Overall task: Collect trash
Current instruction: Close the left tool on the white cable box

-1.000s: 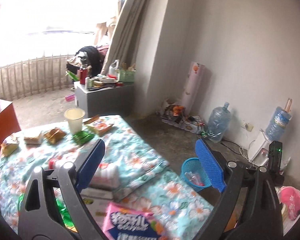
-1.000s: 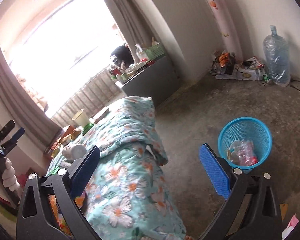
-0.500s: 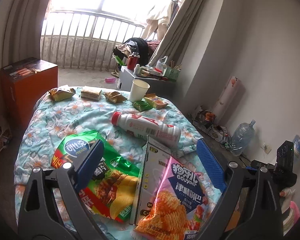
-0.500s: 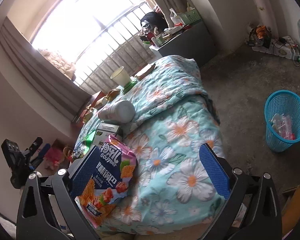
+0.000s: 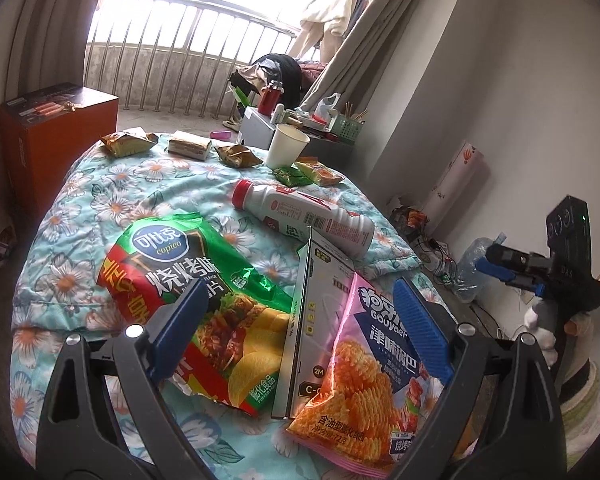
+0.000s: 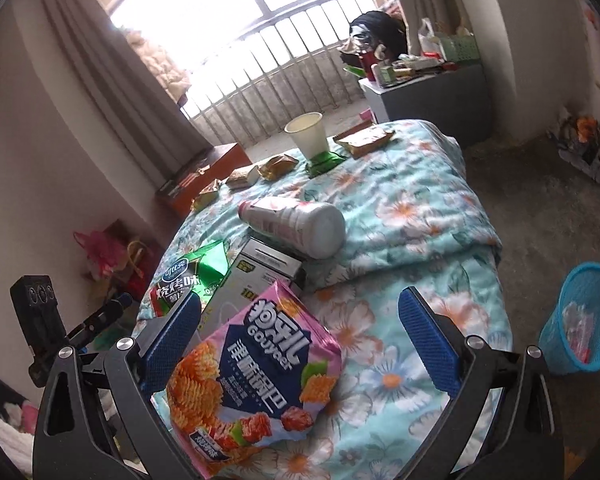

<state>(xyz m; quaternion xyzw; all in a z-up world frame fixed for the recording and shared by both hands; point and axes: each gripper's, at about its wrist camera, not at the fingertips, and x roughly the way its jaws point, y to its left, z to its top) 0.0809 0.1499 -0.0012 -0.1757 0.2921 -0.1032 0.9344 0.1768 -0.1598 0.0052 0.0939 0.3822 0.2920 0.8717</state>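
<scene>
Both grippers, left [image 5: 298, 320] and right [image 6: 300, 336], are hovering spread wide above the pink bag [image 6: 256, 376] lying near the bed's [image 6: 412, 208] foot edge; the blue bin [image 6: 580, 320] is standing apart on open floor.

2 chip bags [image 5: 204, 300], 1 bottle [image 5: 304, 216], 1 cup [image 5: 286, 148].
</scene>
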